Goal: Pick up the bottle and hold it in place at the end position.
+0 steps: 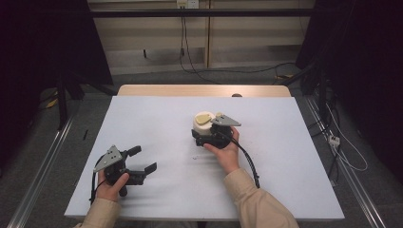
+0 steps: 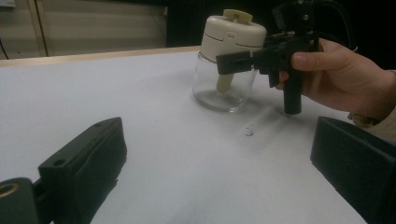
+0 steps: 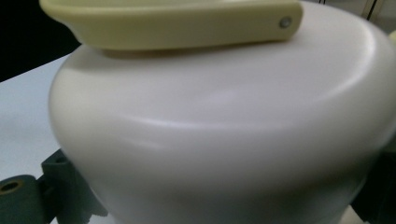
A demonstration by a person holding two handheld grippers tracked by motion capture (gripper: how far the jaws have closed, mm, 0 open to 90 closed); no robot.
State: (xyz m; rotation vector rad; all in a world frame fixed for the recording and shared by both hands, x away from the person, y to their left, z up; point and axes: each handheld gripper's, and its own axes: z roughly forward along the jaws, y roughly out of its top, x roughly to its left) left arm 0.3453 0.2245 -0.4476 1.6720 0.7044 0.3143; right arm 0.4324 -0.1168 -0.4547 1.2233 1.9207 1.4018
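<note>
high view: above the person's side, looking forward and down over the whole table (image 1: pixel 157 118) | left gripper view: low over the tabletop, looking across at the jar (image 2: pixel 224 70), some way off | right gripper view: pressed close against the jar's lid (image 3: pixel 219 130) | shared: the jar, in all three

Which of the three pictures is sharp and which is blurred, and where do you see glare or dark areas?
High view: sharp, evenly lit table, dark surroundings. Left gripper view: jar sharp, the left gripper near the lens soft. Right gripper view: cream lid very close and blurred, with soft glare bands.
</note>
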